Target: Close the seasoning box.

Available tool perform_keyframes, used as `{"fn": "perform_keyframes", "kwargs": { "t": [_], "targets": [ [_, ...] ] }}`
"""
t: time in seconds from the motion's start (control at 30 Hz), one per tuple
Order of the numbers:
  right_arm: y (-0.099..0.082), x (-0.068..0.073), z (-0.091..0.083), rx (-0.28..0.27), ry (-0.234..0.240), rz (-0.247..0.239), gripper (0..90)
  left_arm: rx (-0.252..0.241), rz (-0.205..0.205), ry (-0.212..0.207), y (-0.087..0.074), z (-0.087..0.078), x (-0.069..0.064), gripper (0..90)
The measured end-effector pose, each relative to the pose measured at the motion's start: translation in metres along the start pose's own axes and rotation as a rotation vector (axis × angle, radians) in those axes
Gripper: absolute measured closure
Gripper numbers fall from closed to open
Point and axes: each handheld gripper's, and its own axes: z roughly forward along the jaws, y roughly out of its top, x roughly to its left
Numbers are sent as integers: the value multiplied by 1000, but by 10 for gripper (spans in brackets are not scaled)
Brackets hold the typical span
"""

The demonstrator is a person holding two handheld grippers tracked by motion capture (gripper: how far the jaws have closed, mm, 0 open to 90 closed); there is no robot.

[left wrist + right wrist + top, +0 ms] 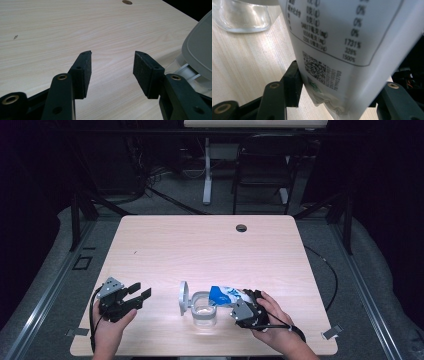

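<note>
The bag's [226, 296] lower end is cut off in the right gripper view. It is pinched by the right gripper [248, 310], its long axis tilted leftward, mouth over the glass jar [204, 309]. The left gripper [131, 296] is spread, empty, above the table [200, 245].

The bench [200, 245] is showing pale, light wood with a fine grain and one small dark round hole [241, 228]. The bag [227, 295] is showing blue and white in the high view; its white back is carrying black print, a boxed table and a speckled code square. The jar [204, 309] is looking clear, its lid [183, 298] grey-white. Both tools, left [140, 292] and right [256, 296], are showing black.
</note>
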Motion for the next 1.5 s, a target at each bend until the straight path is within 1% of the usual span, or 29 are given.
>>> {"fn": "perform_keyframes", "kwargs": {
  "t": [0.1, 0.23, 0.4, 0.43, 0.63, 0.73, 0.77, 0.9, 1.03, 1.43, 1.5],
  "targets": [
    [0, 1, 1, -1, -1, 0, 454, -1, 0, 0, 0, 0, 0, 495],
    [1, 1, 2, 8, -5, -14, 454, -1, 0, -1, 0, 0, 0, 495],
    [2, 1, 2, 33, -6, -36, 455, -2, 0, -1, 0, -1, 0, 495],
    [2, 0, 1, 43, -9, -47, 455, -2, 0, 0, 0, -1, 0, 495],
    [3, 2, 2, 39, -19, -48, 455, -2, 0, -1, 0, -1, 0, 495],
    [4, 1, 2, 54, -21, -67, 455, -2, -1, -1, 0, -1, 0, 495],
    [4, 1, 3, 46, -21, -66, 455, -2, 0, -1, 0, -1, 0, 495],
    [5, 2, 2, 57, -23, -81, 455, 0, -1, 1, 1, -1, 0, 495],
    [5, 2, 3, 51, -28, -93, 455, -2, 0, -1, 1, -1, 0, 495],
    [6, 1, 4, 55, -40, -108, 455, -1, 0, -1, 0, -1, 0, 495],
    [6, 1, 4, 63, -44, -120, 455, -1, 1, -1, 0, -1, 0, 495]
  ]
}}
